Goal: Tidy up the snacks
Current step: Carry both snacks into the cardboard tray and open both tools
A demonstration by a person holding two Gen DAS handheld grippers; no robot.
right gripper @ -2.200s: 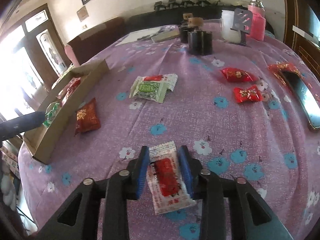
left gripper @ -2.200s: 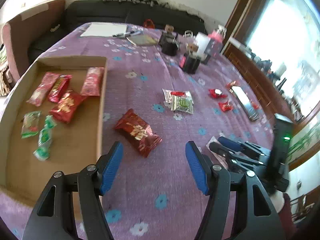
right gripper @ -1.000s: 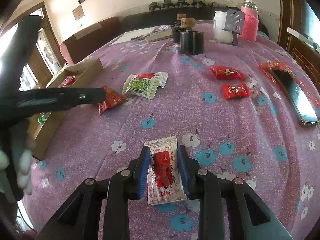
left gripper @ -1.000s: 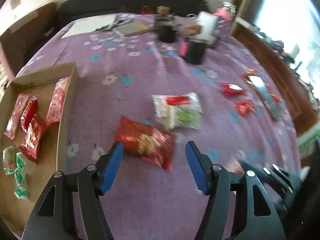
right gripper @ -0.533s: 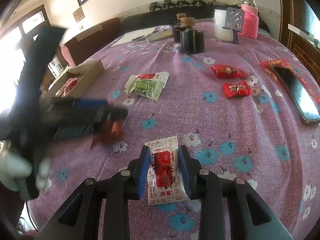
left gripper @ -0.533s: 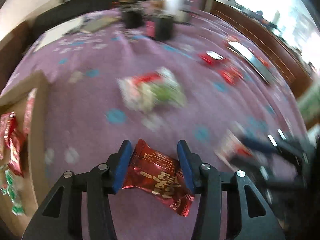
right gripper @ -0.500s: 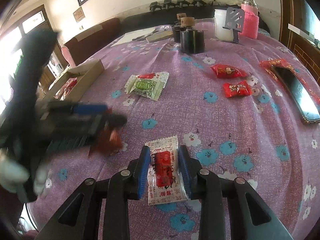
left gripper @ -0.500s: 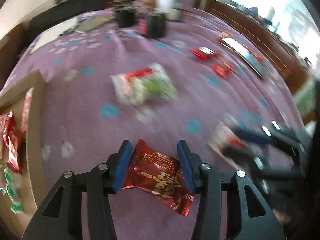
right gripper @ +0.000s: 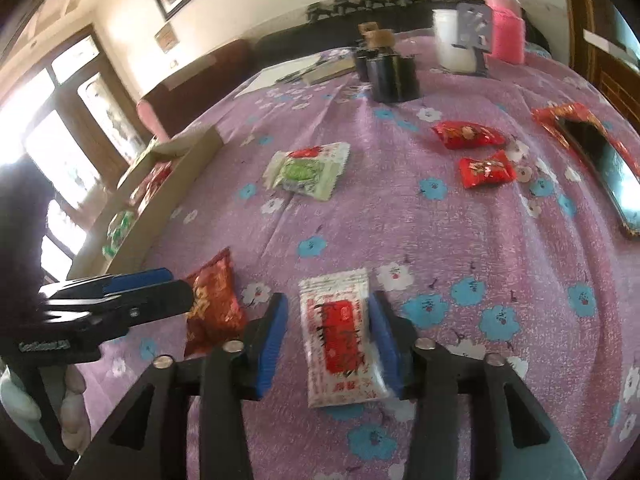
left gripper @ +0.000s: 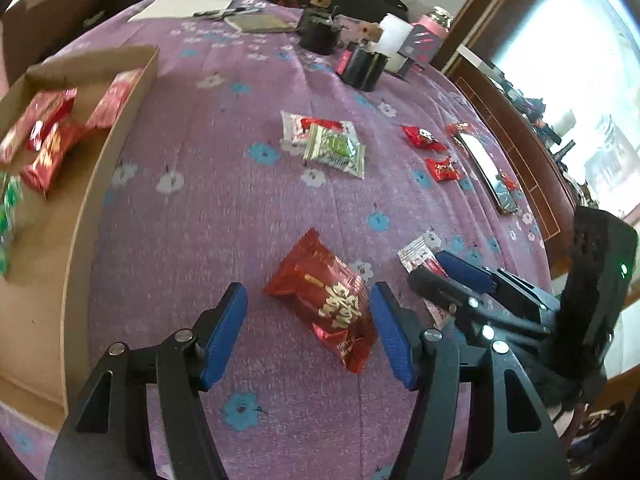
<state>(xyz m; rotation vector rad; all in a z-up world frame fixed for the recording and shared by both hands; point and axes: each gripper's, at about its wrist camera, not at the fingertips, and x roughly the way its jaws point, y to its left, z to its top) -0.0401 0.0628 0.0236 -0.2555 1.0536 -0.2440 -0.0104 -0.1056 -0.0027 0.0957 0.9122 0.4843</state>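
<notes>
Snacks lie loose on the purple flowered cloth. A red packet rests at lower centre of the left wrist view, between the blue pads of the left gripper; its jaws are opening, and neither pad presses the packet. A white packet with red label lies between the pads of the right gripper at lower centre of the right wrist view; those jaws are opening too, with a gap at the left pad. Counted elsewhere on the cloth: two small red packets at right, one green-and-white packet over one white packet at centre. The cardboard box at left holds several red and green packets; only the left wrist view shows its contents clearly.
</notes>
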